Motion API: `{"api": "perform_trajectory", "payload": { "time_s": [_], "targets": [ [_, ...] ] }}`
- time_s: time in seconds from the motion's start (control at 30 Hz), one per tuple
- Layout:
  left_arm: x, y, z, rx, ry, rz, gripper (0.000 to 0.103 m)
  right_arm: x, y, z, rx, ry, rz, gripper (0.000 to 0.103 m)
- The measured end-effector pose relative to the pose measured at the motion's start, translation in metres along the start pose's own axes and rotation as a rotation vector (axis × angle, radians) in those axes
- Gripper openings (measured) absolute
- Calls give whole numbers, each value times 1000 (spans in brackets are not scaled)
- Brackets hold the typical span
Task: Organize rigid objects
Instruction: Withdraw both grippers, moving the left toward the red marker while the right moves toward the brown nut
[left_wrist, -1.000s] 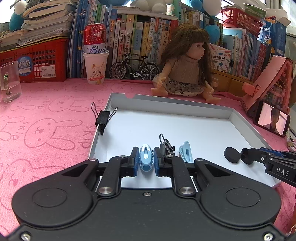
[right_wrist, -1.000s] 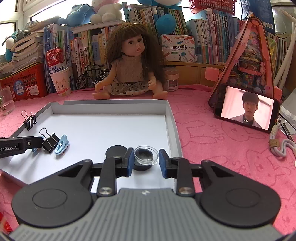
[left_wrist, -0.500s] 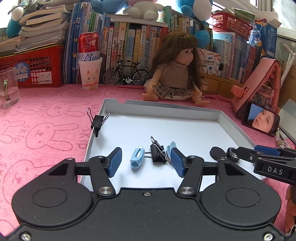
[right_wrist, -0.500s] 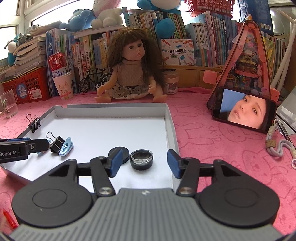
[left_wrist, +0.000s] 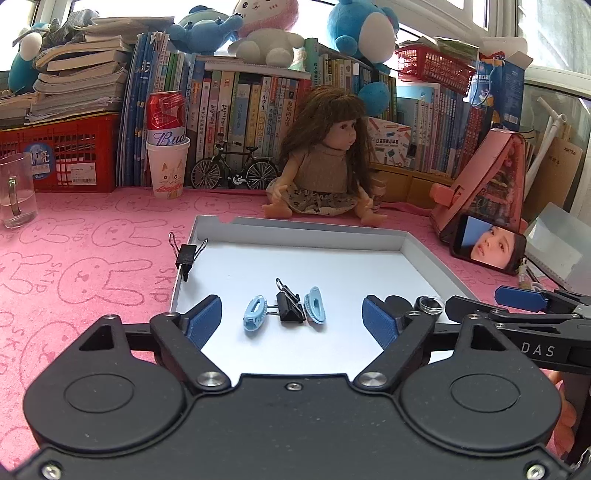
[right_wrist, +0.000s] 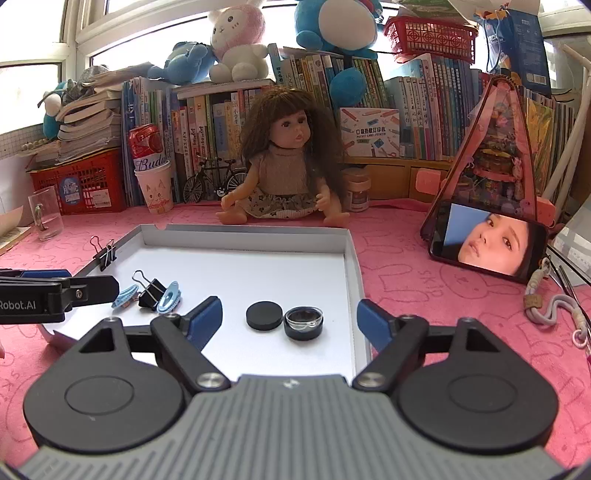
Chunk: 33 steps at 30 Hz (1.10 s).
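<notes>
A white tray (left_wrist: 295, 230) lies on the pink cloth. In it two light-blue clips (left_wrist: 254, 313) (left_wrist: 314, 305) flank a black binder clip (left_wrist: 290, 307). My left gripper (left_wrist: 291, 319) hangs just in front of them, its jaws opening, touching none of them. Another binder clip (left_wrist: 185, 254) sits on the tray's left rim. In the right wrist view a flat black lid (right_wrist: 263, 315) and a small black jar (right_wrist: 304, 324) with a clear top rest in the tray (right_wrist: 258, 236). My right gripper (right_wrist: 290, 321) is behind them, jaws opening, pads clear of both.
A doll (left_wrist: 325, 173) sits behind the tray. A phone (right_wrist: 487, 243) leans on a pink toy house (right_wrist: 495, 155) at the right, with a lanyard (right_wrist: 546, 302) nearby. A glass mug (left_wrist: 16, 192), a cup holding a can (left_wrist: 168, 162), a red basket and books line the back.
Both grippers have opened wide and drawn back and up. The left let go of a blue clip, the right let go of the black jar; both things now rest in the tray.
</notes>
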<state>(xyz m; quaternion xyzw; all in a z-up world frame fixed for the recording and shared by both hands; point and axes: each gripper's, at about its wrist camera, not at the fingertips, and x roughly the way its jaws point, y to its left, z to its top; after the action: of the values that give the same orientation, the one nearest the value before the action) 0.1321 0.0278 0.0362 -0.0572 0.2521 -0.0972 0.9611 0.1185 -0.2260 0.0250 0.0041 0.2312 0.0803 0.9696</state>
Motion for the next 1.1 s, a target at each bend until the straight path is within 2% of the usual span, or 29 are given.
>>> {"api": "perform_trajectory", "payload": {
  "time_s": [0.23, 0.53, 1.1],
  "targets": [
    [-21, 0, -9, -5, 2, -18, 82, -21, -2, -11, -5, -20, 24, 91],
    [-46, 0, -31, 7, 29, -27, 83, -46, 6, -31, -70, -39, 48, 94],
    [-70, 4, -74, -24, 85, 17, 82, -53, 3, -64, -76, 19, 24, 94]
  ]
}}
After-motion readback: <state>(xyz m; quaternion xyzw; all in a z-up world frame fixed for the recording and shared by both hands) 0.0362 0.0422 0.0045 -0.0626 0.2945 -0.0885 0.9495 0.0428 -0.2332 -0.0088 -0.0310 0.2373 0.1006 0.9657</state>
